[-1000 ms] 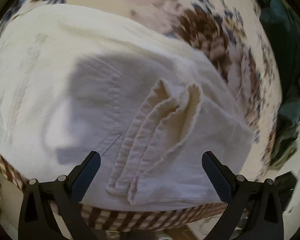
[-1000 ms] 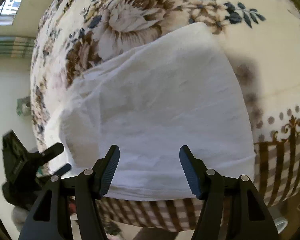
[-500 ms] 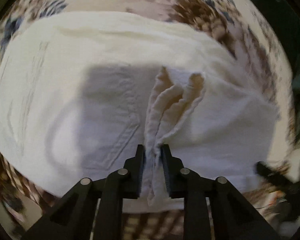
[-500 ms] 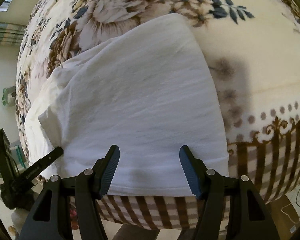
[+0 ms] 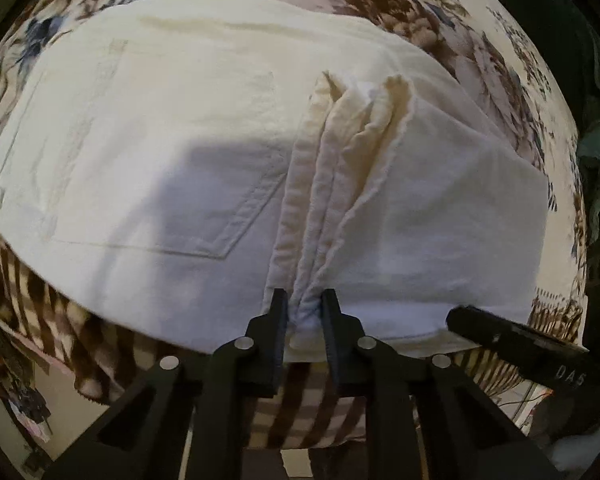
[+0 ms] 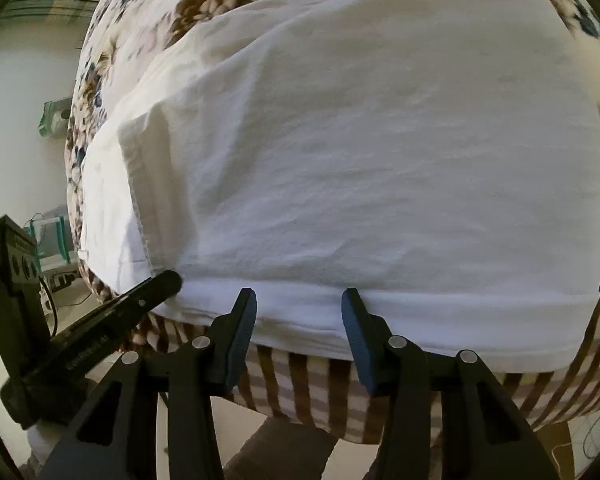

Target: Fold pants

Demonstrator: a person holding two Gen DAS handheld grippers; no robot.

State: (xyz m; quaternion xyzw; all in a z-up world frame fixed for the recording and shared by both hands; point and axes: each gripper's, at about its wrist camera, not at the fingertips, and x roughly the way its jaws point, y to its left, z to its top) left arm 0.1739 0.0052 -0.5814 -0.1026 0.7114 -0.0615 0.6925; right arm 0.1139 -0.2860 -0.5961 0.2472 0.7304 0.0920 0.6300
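The white pants [image 5: 228, 152] fill the middle of both views, lying on the floral blanket [image 5: 440, 12], already doubled over, so roughly one fold looks done. The left gripper [image 5: 303, 307], at lower centre, pinches the stacked leg hems [image 5: 340, 168]. The right gripper [image 6: 299, 314] sits with jaws wide at the near edge, gripping nothing; another fold likely remains.

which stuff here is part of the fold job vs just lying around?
In the job:
- white pants, folded on the bed
- leg hems, pinched by the left claw
- right claw, open at the pants' near edge

Lying about:
- floral blanket
- dark green cloth, at the far right
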